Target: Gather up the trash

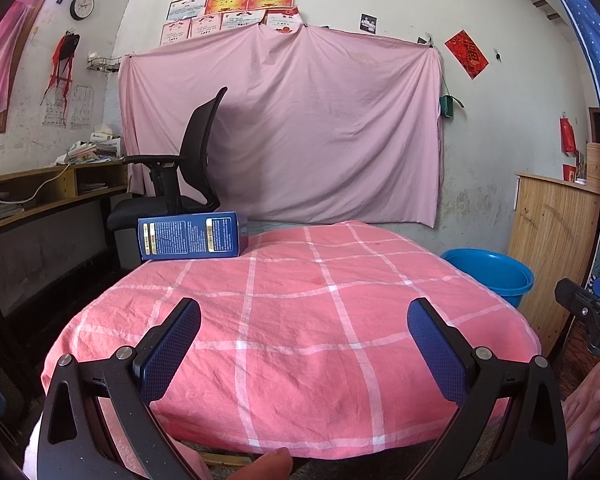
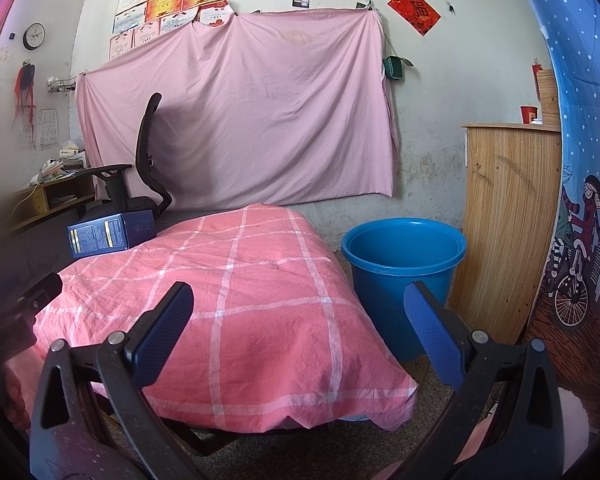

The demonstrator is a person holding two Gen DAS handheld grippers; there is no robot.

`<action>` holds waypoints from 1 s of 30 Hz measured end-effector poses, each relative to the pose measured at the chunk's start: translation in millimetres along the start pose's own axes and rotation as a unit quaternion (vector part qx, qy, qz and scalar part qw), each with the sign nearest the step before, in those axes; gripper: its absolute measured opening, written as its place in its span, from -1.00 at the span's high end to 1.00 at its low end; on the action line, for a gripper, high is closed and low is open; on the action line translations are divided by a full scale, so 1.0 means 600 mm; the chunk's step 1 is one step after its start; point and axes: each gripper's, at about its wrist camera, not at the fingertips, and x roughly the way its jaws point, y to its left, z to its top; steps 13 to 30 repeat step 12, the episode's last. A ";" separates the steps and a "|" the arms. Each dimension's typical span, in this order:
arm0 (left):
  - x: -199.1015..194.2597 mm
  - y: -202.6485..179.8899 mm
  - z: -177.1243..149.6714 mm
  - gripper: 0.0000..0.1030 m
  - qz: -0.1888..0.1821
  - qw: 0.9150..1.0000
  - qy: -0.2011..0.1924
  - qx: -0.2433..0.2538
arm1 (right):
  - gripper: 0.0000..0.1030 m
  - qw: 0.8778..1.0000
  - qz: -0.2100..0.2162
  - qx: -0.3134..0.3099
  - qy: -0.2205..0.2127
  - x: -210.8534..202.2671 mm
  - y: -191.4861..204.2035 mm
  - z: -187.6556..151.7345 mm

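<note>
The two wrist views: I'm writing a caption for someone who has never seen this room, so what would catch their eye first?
The pink checked cloth over the table fills the middle of both views. At its far left corner lies a dark blue box on its side, the only thing on it. A blue bucket stands on the floor to the table's right, beside a wooden cabinet, and both grippers, left gripper and right gripper, are open and hold nothing.

My two handheld grippers: black frames, blue finger pads.

My left gripper (image 1: 304, 344) and right gripper (image 2: 298, 328) match. Each has two black plastic arms with triangular cut-outs, round silver pivot screws (image 1: 123, 353) and long fingers faced with dimpled dark blue rubber pads (image 2: 434, 334). Fine pale specks dot the black frames.
</note>
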 end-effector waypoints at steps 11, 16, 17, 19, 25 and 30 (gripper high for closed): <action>0.003 -0.020 -0.005 -0.97 -0.005 1.000 0.000 0.014 | -1.00 1.000 0.000 0.000 0.000 0.000 0.002 0.000; 0.003 -0.023 -0.005 -0.97 -0.006 1.000 0.001 0.014 | -1.00 1.000 0.000 0.000 0.000 0.000 0.002 0.000; 0.003 -0.023 -0.005 -0.97 -0.006 1.000 0.001 0.014 | -1.00 1.000 0.000 0.000 0.000 0.000 0.002 0.000; 0.003 -0.023 -0.005 -0.97 -0.006 1.000 0.001 0.014 | -1.00 1.000 0.000 0.000 0.000 0.000 0.002 0.000; 0.003 -0.023 -0.005 -0.97 -0.006 1.000 0.001 0.014 | -1.00 1.000 0.000 0.000 0.000 0.000 0.002 0.000; 0.003 -0.023 -0.005 -0.97 -0.006 1.000 0.001 0.014 | -1.00 1.000 0.000 0.000 0.000 0.000 0.002 0.000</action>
